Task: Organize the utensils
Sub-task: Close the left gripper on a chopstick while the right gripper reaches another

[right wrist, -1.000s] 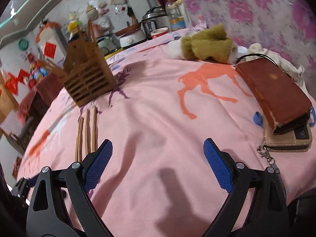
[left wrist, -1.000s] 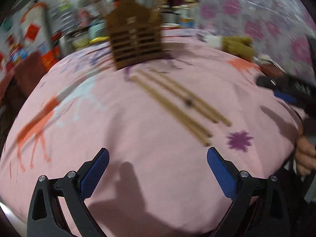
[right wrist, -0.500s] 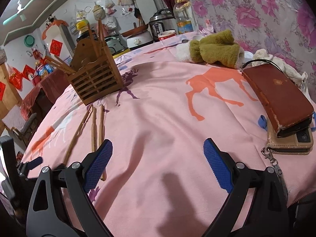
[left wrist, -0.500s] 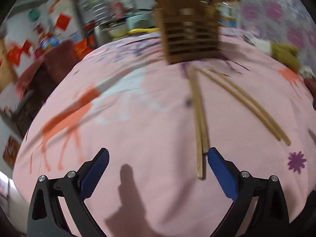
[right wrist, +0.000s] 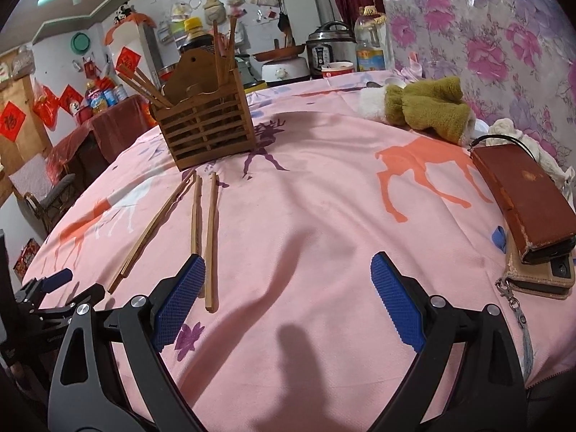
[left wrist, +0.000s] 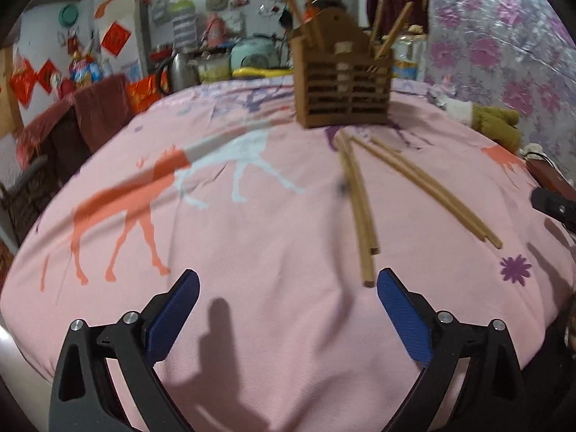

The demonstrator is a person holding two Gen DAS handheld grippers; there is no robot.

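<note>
Four loose wooden chopsticks (left wrist: 363, 198) lie before the slatted wooden holder (left wrist: 343, 86) — my left claw (left wrist: 288, 318), empty, is closing to gather them; right claw (right wrist: 288, 306) wide.

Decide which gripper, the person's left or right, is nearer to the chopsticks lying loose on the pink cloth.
Hard to call; perhaps the right. The right gripper has one blue pad beside the nearest chopsticks' ends. The left gripper, jaws closing on nothing, sits just short of another pair's tip.
</note>
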